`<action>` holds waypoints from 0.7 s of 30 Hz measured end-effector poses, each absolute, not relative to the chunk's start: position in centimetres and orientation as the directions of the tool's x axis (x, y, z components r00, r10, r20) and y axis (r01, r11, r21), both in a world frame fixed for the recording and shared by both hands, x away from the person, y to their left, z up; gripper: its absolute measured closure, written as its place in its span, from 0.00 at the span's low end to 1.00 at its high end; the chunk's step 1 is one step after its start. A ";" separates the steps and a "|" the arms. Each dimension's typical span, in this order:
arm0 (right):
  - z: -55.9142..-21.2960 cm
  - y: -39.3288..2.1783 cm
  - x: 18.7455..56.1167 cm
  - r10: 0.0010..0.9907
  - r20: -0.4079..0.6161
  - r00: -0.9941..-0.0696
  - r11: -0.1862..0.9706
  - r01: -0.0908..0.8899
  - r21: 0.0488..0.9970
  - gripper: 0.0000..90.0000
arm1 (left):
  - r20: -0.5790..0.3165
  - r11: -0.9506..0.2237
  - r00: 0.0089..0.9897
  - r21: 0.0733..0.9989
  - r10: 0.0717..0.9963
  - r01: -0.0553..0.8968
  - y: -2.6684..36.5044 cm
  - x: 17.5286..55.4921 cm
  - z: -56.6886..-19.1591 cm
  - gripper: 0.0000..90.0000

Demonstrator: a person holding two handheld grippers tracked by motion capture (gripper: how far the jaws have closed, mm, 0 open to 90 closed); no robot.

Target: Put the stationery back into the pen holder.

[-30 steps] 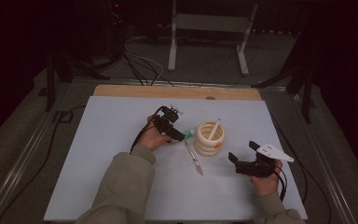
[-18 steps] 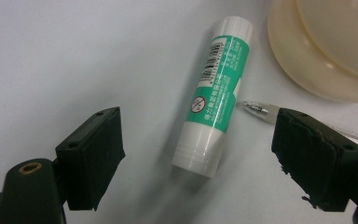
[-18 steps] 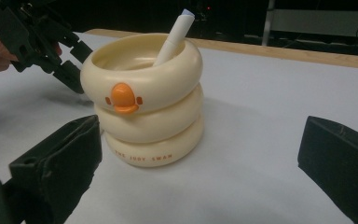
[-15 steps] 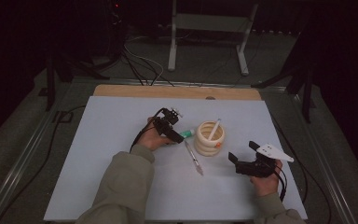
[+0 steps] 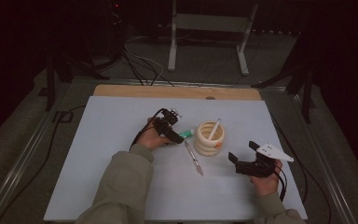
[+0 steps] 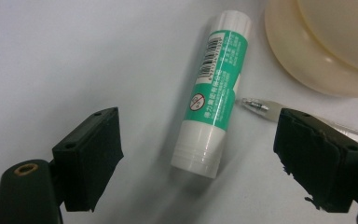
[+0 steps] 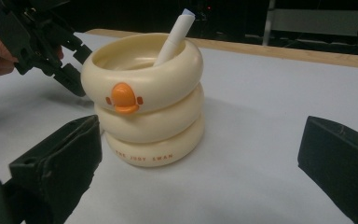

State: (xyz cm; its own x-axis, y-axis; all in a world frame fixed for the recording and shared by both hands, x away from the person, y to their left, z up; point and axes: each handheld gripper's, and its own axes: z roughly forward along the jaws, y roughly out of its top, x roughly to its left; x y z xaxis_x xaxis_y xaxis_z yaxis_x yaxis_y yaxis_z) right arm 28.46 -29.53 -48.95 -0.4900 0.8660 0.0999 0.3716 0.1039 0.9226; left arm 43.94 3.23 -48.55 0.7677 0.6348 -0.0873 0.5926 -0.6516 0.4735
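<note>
Left hand-held gripper [image 6: 200, 154] hovered with jaws wide, straddling a glue stick [image 6: 213, 91] lying free on the white desk [image 5: 98, 140] beside the cream holder [image 5: 209, 138]; right hand-held gripper [image 5: 243, 153] gaped empty near the desk's right edge

The room is dim; the floor and stands beyond the table [image 5: 121, 196] are nearly black in the high view, and the white tabletop reads grey-blue. Light falls from above, giving soft, faint shadows. The high view is grainy and soft. In the left gripper view the glue stick [image 6: 213, 88] is sharp, with a blurred shadow at its base and no glare. In the right gripper view the cream holder [image 7: 149, 100] is crisp, its shadow pale; the near black jaws are slightly soft.
</note>
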 end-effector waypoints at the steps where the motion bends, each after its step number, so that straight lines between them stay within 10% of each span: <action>1: -48.9 -29.5 28.5 0.866 0.100 -0.490 0.104 0.372 0.923 0.00 | -0.087 -0.652 0.767 0.471 0.636 0.594 3.2 43.9 -48.6 0.18; 21: -48.9 -29.6 28.5 0.865 0.104 -0.491 0.102 0.374 0.922 0.00 | -0.081 -0.694 0.790 0.429 0.608 0.578 2.3 43.8 -49.6 0.20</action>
State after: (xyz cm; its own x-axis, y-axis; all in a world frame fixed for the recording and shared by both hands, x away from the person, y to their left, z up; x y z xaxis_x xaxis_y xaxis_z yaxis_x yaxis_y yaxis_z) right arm 28.46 -29.56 -48.94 -0.4907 0.8651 0.1036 0.3738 0.1016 0.9219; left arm 43.80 2.35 -49.60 0.7901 0.6076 -0.0811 0.5780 -0.6944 0.4287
